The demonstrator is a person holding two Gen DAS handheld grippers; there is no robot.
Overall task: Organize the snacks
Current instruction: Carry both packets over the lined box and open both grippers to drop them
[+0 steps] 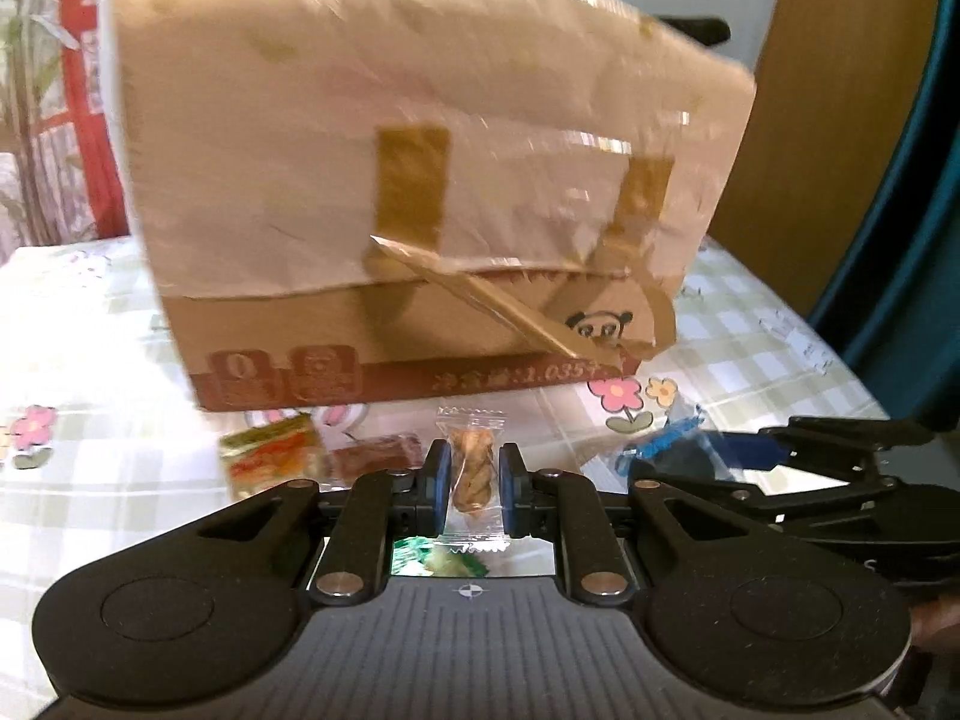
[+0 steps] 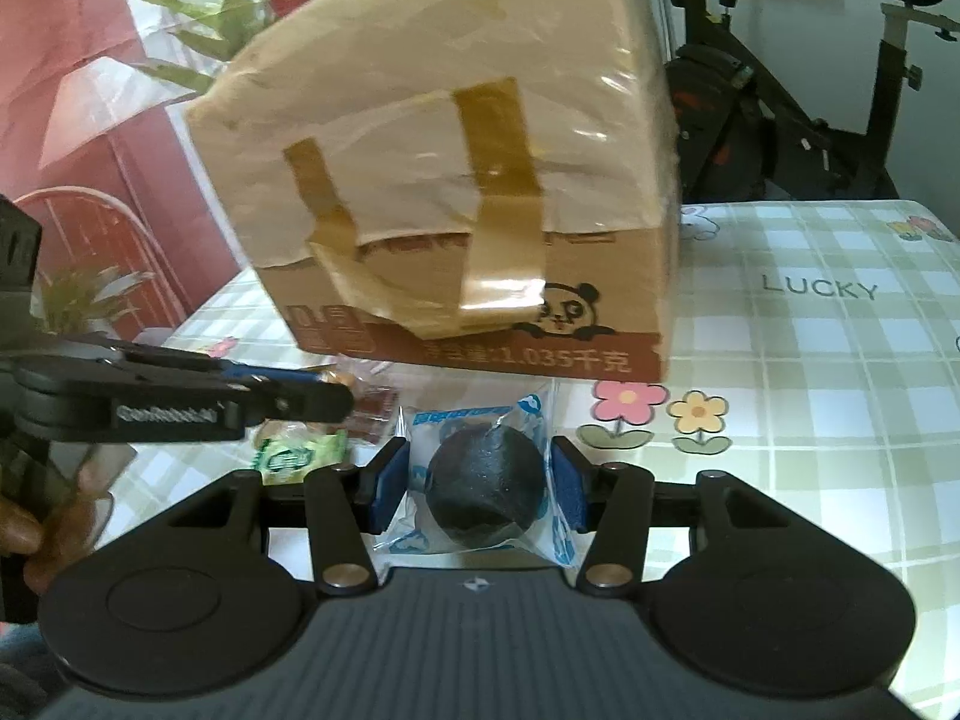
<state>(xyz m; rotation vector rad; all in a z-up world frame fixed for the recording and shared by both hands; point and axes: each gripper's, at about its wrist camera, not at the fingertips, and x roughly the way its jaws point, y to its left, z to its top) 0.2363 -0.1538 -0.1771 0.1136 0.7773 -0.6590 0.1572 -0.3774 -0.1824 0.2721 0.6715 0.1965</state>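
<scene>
A taped cardboard box [image 1: 420, 192] with a panda print stands on the checked tablecloth; it also fills the right wrist view [image 2: 456, 192]. My left gripper [image 1: 471, 474] is shut on a clear packet with a twisted brown snack [image 1: 473, 471], just in front of the box. My right gripper [image 2: 480, 480] is shut on a blue-printed clear packet holding a round black ball snack [image 2: 486, 489]. The right gripper shows at the right of the left wrist view [image 1: 678, 450]. The left gripper shows at the left of the right wrist view [image 2: 312, 396].
Loose snacks lie in front of the box: a yellow-red packet [image 1: 270, 456], a dark red packet [image 1: 378, 456] and a green packet [image 2: 300, 456]. The tablecloth [image 2: 810, 360] stretches out to the right. An exercise bike [image 2: 780, 90] stands behind the table.
</scene>
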